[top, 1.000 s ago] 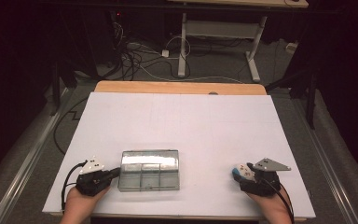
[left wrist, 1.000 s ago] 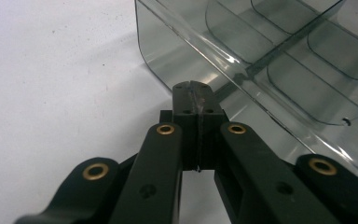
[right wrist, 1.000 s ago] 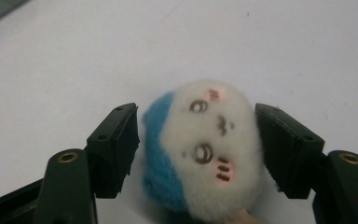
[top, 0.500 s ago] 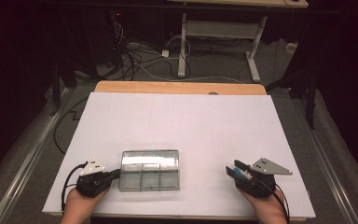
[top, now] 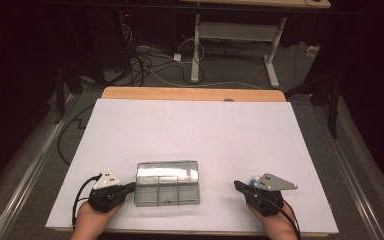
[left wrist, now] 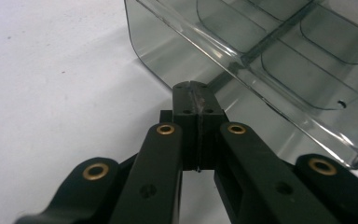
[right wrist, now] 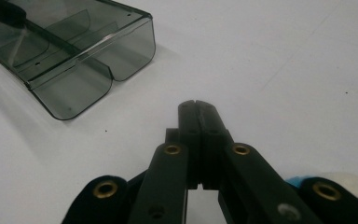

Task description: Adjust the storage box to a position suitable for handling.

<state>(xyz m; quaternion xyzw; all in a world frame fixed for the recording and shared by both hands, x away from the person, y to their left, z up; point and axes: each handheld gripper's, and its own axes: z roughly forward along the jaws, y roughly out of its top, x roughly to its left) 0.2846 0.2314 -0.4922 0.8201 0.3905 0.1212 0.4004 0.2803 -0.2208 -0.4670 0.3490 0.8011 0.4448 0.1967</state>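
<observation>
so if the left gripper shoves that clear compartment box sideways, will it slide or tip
Probably slide: the clear compartment box sits low and wide on the smooth white table, so tipping looks unlikely. Its thin plastic walls and apparently empty compartments suggest it is light. With the shut left gripper at one end, an off-centre push may turn it.

White surface (top: pixel 195 130), wooden strip along far edge. Clear compartmented box (top: pixel 167 183) lies on it, near front edge.
</observation>
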